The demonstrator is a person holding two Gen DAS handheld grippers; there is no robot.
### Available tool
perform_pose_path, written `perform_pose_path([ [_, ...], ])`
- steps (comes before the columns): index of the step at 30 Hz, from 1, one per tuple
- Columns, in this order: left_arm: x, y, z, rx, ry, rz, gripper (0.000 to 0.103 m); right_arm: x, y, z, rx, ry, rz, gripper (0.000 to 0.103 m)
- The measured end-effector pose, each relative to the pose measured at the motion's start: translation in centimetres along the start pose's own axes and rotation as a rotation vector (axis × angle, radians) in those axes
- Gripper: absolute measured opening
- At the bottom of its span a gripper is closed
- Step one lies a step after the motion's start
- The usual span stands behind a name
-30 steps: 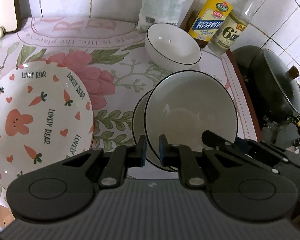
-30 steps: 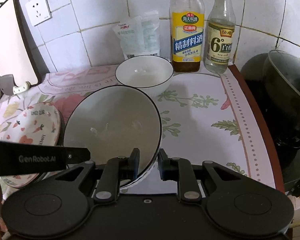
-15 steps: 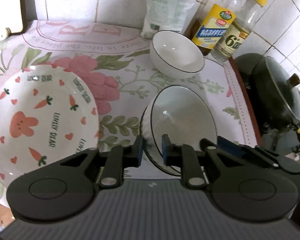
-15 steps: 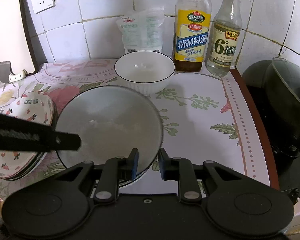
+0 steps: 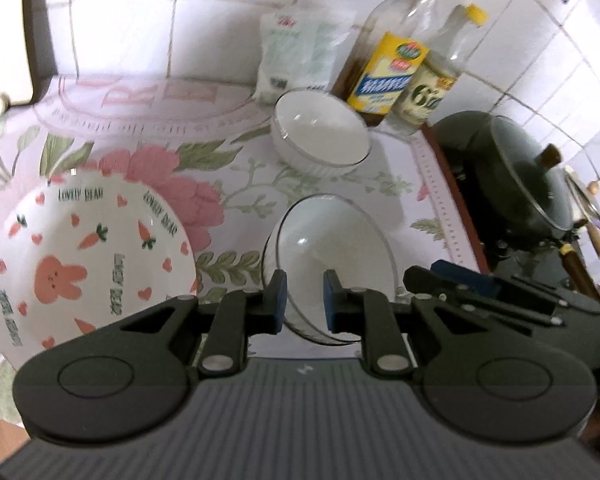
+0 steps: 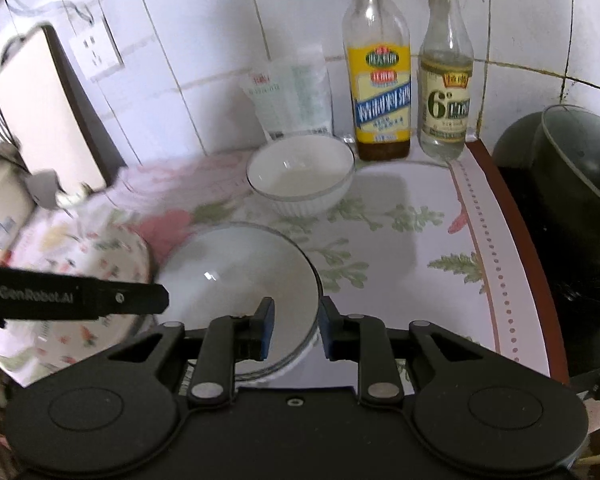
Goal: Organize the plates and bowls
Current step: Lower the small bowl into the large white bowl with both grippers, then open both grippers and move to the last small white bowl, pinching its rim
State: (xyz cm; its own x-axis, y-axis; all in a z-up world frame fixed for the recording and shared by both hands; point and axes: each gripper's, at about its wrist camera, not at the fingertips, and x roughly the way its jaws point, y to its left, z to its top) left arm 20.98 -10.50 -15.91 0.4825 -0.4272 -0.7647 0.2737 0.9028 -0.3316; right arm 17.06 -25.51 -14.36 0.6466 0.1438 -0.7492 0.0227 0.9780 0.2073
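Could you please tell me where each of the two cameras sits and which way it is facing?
Left wrist: on the left gripper, facing the tiled wall; the rabbit plate lies left, the right gripper enters at the right.
Right wrist: on the right gripper, facing the same wall; the left gripper's finger crosses at the left.
Shared: the near bowl, far bowl, both bottles.

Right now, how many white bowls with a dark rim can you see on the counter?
2. One white bowl stands by the bottles at the back wall. The other bowl is nearer, beside the carrot-print plate. Another could be nested beneath it; I cannot tell.
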Motion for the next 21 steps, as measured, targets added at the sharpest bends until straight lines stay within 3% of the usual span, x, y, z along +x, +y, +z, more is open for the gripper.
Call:
perform_pose_path([
  [11, -4.1, -2.3, 4.2, 0.182, -0.123, -0.011, 0.02, -3.2, -1.5, 4.6, 0.011, -0.041, 0.163, 0.048],
  [21, -0.7, -1.9, 8.1, 0.222, -0.163, 0.011, 0.033, 0.9, -4.0, 7.9, 0.059, -0.068, 0.241, 0.051],
])
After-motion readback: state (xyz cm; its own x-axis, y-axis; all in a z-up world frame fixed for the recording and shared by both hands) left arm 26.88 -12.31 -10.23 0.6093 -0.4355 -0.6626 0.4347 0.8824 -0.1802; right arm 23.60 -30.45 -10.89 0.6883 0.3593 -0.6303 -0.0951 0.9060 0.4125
